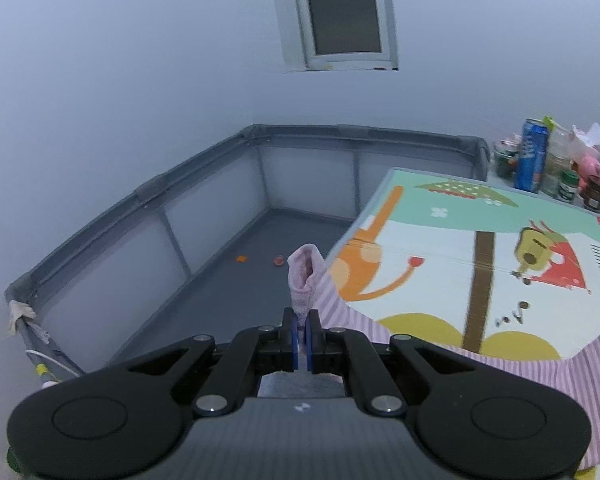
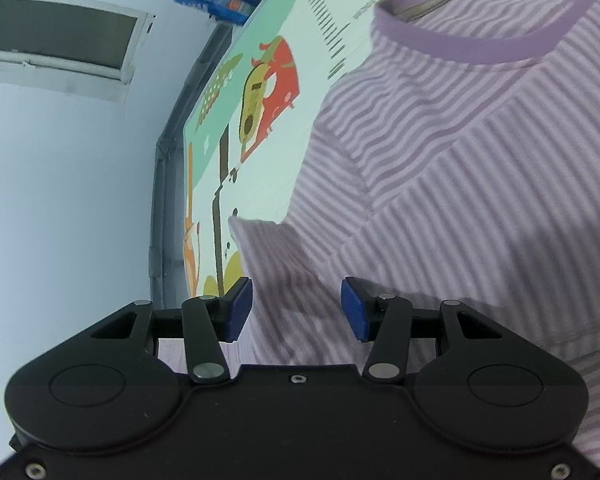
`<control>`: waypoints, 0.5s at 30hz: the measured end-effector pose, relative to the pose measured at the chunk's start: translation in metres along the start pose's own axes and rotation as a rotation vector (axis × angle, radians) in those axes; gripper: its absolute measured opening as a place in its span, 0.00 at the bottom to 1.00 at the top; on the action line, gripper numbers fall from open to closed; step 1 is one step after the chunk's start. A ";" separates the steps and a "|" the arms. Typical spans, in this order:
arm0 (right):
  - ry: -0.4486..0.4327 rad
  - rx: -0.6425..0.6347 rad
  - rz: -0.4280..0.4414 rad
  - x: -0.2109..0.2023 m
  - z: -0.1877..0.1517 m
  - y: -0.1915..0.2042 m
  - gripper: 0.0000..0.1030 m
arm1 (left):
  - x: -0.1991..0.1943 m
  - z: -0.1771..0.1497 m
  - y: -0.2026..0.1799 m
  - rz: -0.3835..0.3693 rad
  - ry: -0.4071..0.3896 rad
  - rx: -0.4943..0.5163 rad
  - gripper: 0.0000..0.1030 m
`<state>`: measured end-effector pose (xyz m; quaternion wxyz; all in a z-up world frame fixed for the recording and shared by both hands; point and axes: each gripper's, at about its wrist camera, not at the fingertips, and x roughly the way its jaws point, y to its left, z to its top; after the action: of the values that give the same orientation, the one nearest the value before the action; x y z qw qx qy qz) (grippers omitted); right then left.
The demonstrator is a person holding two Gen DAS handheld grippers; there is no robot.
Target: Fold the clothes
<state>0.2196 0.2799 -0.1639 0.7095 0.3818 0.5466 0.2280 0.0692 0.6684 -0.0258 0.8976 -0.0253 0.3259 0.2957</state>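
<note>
A pink-and-white striped shirt with a purple collar lies on a colourful cartoon play mat. My left gripper is shut on a bunched fold of the shirt, which sticks up between the blue pads at the mat's left edge; more of the shirt trails to the right. My right gripper is open, its blue pads hovering just above the shirt's sleeve area, holding nothing.
A grey playpen with mesh walls fills the room corner left of the mat; two small orange bits lie on its floor. Cans, jars and bottles crowd the mat's far end. A window is in the wall.
</note>
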 end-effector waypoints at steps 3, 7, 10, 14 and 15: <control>0.002 -0.012 -0.011 0.005 -0.002 0.004 0.46 | -0.005 0.001 0.011 0.024 -0.012 -0.015 0.04; 0.003 -0.042 -0.039 0.010 -0.006 0.011 0.46 | -0.017 0.003 0.027 0.043 -0.031 -0.048 0.04; 0.003 -0.056 -0.055 0.012 -0.009 0.014 0.46 | -0.025 0.003 0.034 0.050 -0.037 -0.054 0.04; 0.000 -0.072 -0.071 0.014 -0.012 0.018 0.46 | -0.025 0.000 0.042 0.058 -0.009 -0.037 0.04; -0.001 -0.075 -0.072 0.014 -0.012 0.019 0.46 | -0.022 -0.002 0.042 0.061 0.009 -0.030 0.05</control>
<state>0.2138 0.3054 -0.1592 0.7312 0.3351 0.5510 0.2223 0.0310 0.6915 -0.0081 0.8862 -0.0303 0.3261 0.3277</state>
